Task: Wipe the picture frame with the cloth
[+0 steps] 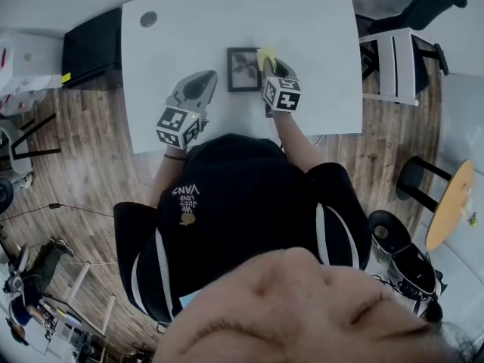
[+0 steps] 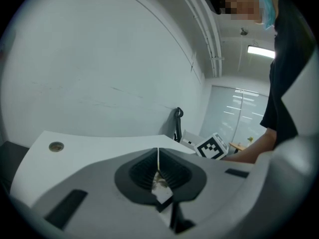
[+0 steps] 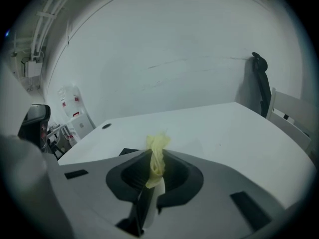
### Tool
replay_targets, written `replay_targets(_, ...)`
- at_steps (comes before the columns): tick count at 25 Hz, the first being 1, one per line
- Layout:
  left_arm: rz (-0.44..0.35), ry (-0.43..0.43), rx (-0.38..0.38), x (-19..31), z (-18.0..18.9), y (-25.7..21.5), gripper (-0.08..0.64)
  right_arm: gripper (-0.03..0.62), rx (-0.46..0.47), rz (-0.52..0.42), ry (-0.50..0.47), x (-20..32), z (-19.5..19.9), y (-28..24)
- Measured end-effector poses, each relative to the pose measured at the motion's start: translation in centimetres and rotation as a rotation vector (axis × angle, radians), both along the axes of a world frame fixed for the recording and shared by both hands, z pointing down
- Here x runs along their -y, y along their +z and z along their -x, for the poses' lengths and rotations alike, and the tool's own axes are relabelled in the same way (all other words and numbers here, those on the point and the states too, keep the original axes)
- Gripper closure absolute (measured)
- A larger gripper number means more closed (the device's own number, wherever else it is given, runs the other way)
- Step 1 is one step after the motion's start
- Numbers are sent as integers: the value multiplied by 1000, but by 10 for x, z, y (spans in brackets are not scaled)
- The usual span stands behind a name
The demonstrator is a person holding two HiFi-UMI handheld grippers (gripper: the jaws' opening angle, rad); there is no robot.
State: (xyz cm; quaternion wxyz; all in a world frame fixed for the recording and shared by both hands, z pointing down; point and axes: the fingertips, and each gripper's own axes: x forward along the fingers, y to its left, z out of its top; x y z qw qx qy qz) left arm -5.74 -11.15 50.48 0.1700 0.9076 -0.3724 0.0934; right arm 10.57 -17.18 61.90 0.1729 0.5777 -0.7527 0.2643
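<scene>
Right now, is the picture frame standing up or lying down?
Lying down. The picture frame lies flat on the white table, with its whole front facing up toward the head view.

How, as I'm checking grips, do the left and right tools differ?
The left tool is shut on nothing; the right tool is shut on the yellow cloth. The left tool is left of the picture frame; the right tool is at its right edge. Both are shut.
</scene>
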Motion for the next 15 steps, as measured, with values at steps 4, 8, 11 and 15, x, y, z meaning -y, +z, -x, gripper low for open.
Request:
replay_targets(4,-3,-9,-1,-3,6,-1,543,545,24,-2,-47,-5,26,-1)
replay_targets(8,-3,-31,7,-5,18,-1,543,545,36,7,-90,-8,49,2)
replay_targets(11,-2,-47,10,-7,27,-1,543,545,47,10,-121,-9,67,4)
replay_targets(15,-1,-56,13,-9,36,-1,543,545,61,19,-153,-12,88,6)
